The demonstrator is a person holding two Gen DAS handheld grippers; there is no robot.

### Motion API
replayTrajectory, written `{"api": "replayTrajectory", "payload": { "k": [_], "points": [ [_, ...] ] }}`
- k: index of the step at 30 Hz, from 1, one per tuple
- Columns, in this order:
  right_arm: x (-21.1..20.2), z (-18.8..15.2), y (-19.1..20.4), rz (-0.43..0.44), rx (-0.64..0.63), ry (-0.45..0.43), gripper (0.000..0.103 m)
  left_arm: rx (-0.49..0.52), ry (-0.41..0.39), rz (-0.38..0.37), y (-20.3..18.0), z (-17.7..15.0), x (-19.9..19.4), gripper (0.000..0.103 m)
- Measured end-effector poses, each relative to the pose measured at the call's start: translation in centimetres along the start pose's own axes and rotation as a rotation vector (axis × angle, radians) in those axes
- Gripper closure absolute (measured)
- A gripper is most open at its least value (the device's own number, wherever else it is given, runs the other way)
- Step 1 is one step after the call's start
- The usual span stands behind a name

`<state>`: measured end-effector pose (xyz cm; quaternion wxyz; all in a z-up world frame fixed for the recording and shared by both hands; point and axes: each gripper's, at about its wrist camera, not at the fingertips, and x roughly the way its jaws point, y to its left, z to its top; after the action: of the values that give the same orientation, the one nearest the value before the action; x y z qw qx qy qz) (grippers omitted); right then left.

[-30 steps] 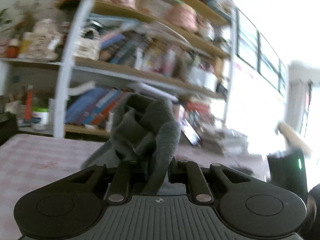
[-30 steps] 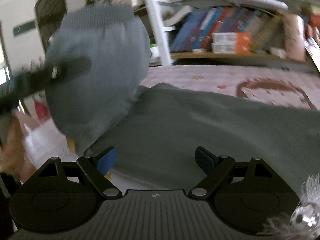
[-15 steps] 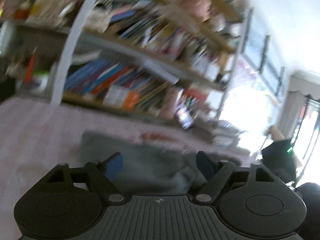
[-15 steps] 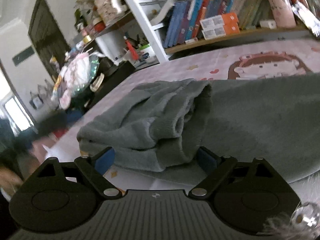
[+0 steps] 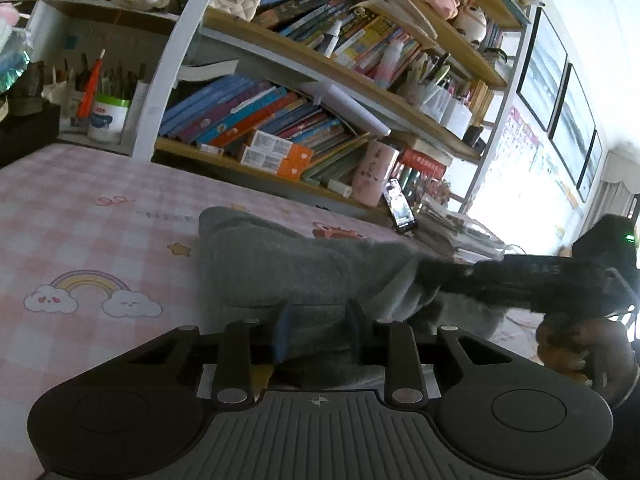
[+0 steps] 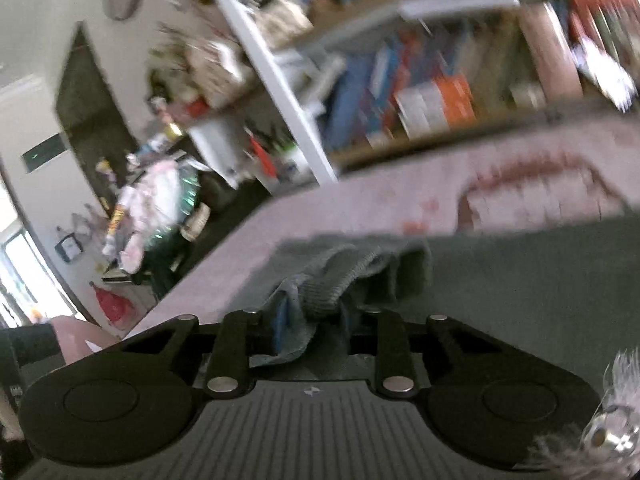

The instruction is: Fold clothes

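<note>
Right wrist view motion-blurred, soft grey knit garment [image 5: 280, 276] bunched on pink checked bedsheet [image 5: 80, 248], left gripper [image 5: 318, 330] and right gripper [image 6: 312, 322] fingers pinching its folds

Your left gripper [image 5: 318, 332], open half a second ago, now has its jaws drawn in on the grey garment [image 5: 280, 276]. Your right gripper [image 6: 312, 330] has likewise closed on a bunched fold, apparently lifting it, though that view is blurred.
</note>
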<state>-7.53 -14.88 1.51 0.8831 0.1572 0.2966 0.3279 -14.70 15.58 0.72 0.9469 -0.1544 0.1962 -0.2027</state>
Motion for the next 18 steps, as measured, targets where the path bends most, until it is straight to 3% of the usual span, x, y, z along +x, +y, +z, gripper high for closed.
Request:
{"api": "replayTrajectory", "payload": {
  "k": [5,7,8,9,13,18],
  "points": [
    [1.4,-1.0,-1.1,-0.069,-0.005,0.058,0.065,0.021,0.007,0.006,-0.4,0.0,0.2,0.074],
    [0.9,-0.9,-1.6,-0.052,0.034,0.053,0.058,0.022,-0.005,0.011,-0.5,0.2,-0.1,0.074],
    [0.7,-0.9,-1.8,-0.048,0.051,0.050,0.049,0.021,-0.017,0.015,-0.6,0.3,-0.4,0.074],
    [0.4,-0.9,-1.9,-0.058,0.057,0.046,0.046,0.022,-0.034,0.020,-0.7,0.5,-0.7,0.074],
    [-0.2,-1.0,-2.5,-0.036,0.124,0.035,0.046,0.045,-0.073,0.011,-1.4,1.1,-1.5,0.074],
    [0.0,-1.3,-2.3,-0.046,0.105,0.045,0.048,0.040,0.008,0.055,-1.0,0.2,0.5,0.076]
  ]
}}
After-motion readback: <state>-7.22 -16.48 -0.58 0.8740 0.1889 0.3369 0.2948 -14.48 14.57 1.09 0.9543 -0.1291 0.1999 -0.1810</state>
